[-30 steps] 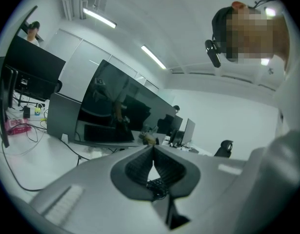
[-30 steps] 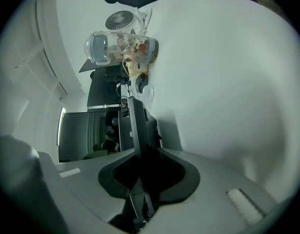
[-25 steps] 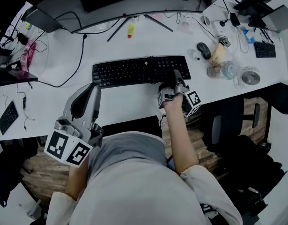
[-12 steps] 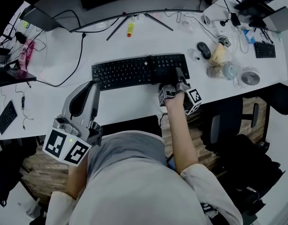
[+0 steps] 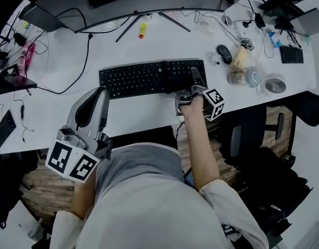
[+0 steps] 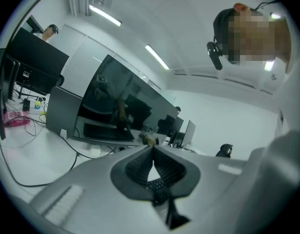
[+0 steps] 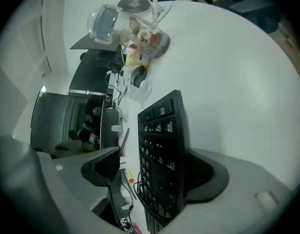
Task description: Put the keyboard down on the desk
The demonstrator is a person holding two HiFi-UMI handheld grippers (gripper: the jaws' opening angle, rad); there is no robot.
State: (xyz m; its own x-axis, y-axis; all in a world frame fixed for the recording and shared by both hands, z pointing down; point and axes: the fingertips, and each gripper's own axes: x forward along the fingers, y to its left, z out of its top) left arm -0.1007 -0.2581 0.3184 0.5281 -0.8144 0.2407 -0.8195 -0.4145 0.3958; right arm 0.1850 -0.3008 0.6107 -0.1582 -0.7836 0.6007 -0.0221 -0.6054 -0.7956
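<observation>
- Judged all but finished: flat on the tabletop already, by the look of the keyboard, with its long side parallel to the front edge, a little back from that edge and roughly midway between the left and right edges.
- No sign of lift or tilt in the head view.
- Left to do, as a judgement: only finishing the release and drawing the jaws clear of the right end, back toward the front edge.
- Opening at this moment at the right gripper, with the number-pad end of the keyboard between the jaws.
- In the right gripper view, close against one jaw on the underside, and separated from the other jaw by a plain gap over the key face; so no squeeze on it now.
- Pressed together tip to tip and holding nothing at the left gripper.
- Held over the front edge of the tabletop, just beside the keyboard's front left corner, with no contact evident.
</observation>
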